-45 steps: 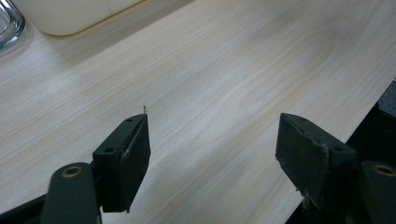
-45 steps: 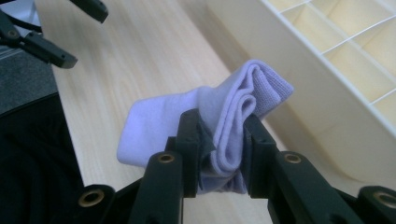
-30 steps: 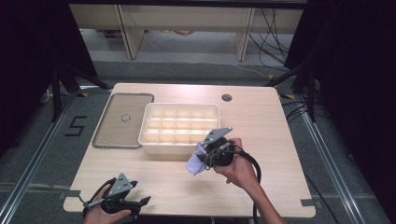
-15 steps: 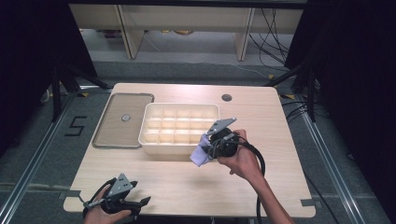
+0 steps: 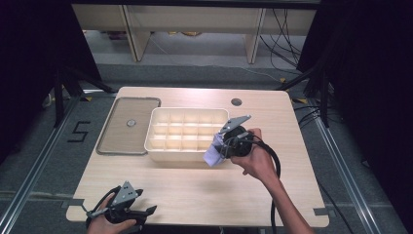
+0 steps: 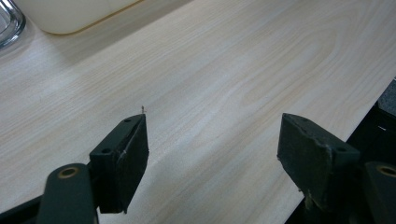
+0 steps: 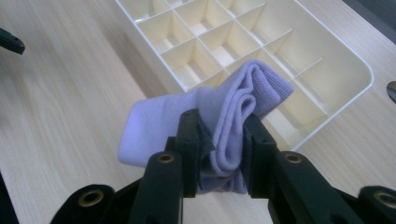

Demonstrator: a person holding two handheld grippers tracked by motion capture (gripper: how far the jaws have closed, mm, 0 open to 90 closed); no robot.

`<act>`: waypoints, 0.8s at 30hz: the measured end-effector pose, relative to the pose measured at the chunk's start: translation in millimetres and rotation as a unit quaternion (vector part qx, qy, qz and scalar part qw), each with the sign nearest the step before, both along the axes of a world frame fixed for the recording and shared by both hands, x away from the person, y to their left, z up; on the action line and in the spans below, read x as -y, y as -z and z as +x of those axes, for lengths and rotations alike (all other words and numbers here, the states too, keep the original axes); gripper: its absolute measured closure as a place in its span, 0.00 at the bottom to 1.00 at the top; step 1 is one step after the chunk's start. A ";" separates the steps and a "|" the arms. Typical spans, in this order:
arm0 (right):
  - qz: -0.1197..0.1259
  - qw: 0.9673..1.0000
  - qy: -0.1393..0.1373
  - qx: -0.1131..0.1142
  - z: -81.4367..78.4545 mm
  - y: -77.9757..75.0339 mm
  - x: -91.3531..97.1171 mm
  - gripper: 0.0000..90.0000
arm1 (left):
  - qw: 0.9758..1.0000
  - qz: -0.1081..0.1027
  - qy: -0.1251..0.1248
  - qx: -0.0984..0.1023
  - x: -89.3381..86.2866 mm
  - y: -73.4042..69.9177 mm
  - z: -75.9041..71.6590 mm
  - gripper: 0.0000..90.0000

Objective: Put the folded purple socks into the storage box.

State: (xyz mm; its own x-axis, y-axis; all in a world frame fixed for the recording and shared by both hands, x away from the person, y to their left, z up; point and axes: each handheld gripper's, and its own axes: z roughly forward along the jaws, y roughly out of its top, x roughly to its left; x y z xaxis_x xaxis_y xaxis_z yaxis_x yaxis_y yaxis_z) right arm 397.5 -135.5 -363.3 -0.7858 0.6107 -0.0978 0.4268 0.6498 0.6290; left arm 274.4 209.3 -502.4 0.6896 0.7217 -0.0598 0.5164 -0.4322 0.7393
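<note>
High view: the right gripper [image 5: 218, 146] holds a folded lilac cloth [image 5: 213, 155] at the cream plastic compartment tray's [image 5: 187, 112] front right corner; the left gripper [image 5: 146, 213] rests at the counter's [image 5: 195, 185] front left edge.

Left gripper view: jaws wide apart over bare wood.

Right gripper view: jaws clamped on the cloth [image 7: 233, 107].

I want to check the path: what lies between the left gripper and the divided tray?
Bare table lies between the left gripper and the divided tray, seen in the high view.
</note>
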 end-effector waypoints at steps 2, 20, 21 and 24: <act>0.001 1.000 -0.002 0.001 2.3 -1.4 0.6 0.80 | 1.000 0.003 0.008 0.006 -0.4 -0.5 0.2 0.27; -0.031 0.999 0.029 0.012 30.9 -10.0 2.2 0.80 | 1.000 0.006 0.006 0.004 -1.1 0.3 0.7 0.27; -0.033 0.999 0.031 0.013 33.2 -8.5 1.2 0.80 | 1.000 0.008 0.007 0.004 -1.1 0.2 0.8 0.27; -0.042 0.998 0.034 0.010 39.9 -5.0 -0.9 0.80 | 1.000 0.007 0.004 0.003 -0.6 0.9 0.3 0.27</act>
State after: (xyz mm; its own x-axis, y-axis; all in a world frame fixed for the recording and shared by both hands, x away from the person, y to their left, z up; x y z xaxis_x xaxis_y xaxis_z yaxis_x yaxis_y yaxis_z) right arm 437.5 -134.6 -358.2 -0.7404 0.6510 -0.1674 0.4588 0.6714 0.5821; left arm 274.7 209.9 -503.2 0.6959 0.7167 -0.0456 0.5082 -0.4466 0.7364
